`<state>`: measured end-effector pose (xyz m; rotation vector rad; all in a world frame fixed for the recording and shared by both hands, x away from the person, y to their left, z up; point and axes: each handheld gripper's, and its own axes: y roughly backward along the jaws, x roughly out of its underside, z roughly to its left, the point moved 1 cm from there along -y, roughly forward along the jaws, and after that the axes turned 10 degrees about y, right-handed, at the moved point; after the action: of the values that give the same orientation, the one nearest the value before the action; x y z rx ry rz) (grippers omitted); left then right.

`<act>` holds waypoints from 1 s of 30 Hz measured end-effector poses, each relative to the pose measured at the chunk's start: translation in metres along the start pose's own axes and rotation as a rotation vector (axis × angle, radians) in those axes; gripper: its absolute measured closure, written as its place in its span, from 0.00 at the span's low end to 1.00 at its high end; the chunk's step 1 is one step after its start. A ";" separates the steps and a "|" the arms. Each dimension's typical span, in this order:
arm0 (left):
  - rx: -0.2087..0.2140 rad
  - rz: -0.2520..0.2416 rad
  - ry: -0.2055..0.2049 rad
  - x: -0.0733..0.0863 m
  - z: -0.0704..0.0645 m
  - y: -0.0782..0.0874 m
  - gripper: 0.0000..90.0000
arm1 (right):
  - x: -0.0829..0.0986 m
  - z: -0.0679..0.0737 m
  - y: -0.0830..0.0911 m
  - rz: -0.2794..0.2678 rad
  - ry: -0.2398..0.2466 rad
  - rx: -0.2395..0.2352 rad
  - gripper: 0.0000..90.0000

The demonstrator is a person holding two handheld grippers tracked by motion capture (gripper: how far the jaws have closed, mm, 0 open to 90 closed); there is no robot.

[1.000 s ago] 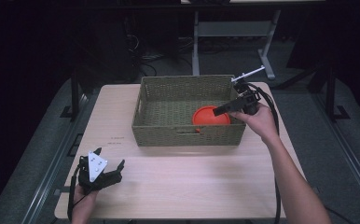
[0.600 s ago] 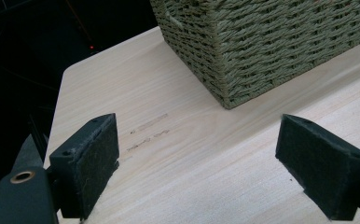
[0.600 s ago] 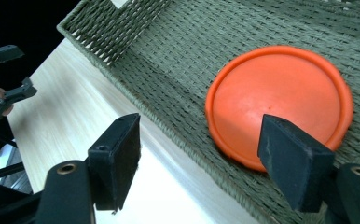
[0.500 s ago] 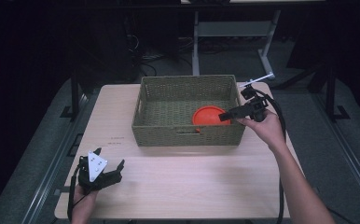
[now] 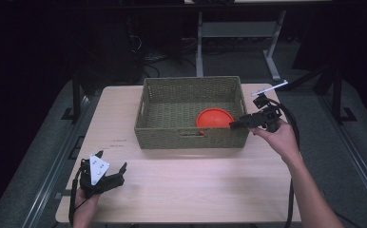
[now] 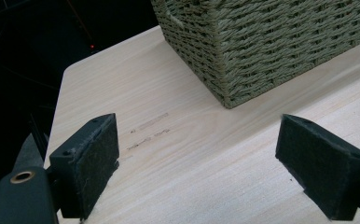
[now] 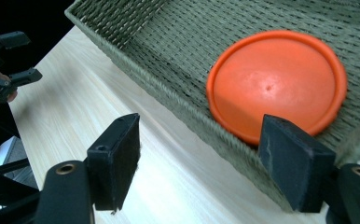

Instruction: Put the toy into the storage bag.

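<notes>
High view: round smooth orange disc [image 5: 214, 118] in woven rectangular basket [image 5: 191, 138] (olive weave); both claws agape, empty.

A pale wooden counter [image 5: 196, 180] carries a green woven basket [image 5: 191, 137] toward its far edge; faint dark marks [image 5: 120, 142] lie just left of the basket's front corner.

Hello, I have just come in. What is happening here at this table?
A person sits at a wooden table with a two-jaw gripper in each hand. An orange disc, like a plate or a lid, lies in a woven basket, at its right end. The right gripper is open and holds nothing; it is at the basket's right front corner, jaws pointing toward it. The left gripper, also open and holding nothing, is low at the table's near left corner, apart from the basket.
</notes>
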<state>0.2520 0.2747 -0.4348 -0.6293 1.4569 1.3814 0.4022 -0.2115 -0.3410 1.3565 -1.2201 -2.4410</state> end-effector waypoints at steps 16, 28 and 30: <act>-0.007 0.000 0.009 0.000 0.000 0.000 0.14 | 0.031 0.002 0.018 -0.025 -0.011 0.004 0.31; -0.011 -0.004 0.018 0.001 0.001 0.000 0.14 | 0.061 0.010 0.024 -0.024 0.003 0.011 0.30; -0.011 -0.004 0.018 0.001 0.001 0.000 0.14 | 0.066 0.010 0.025 -0.028 0.003 0.012 0.30</act>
<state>0.2516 0.2757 -0.4351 -0.6522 1.4625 1.3845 0.3481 -0.2509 -0.3655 1.3899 -1.2254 -2.4530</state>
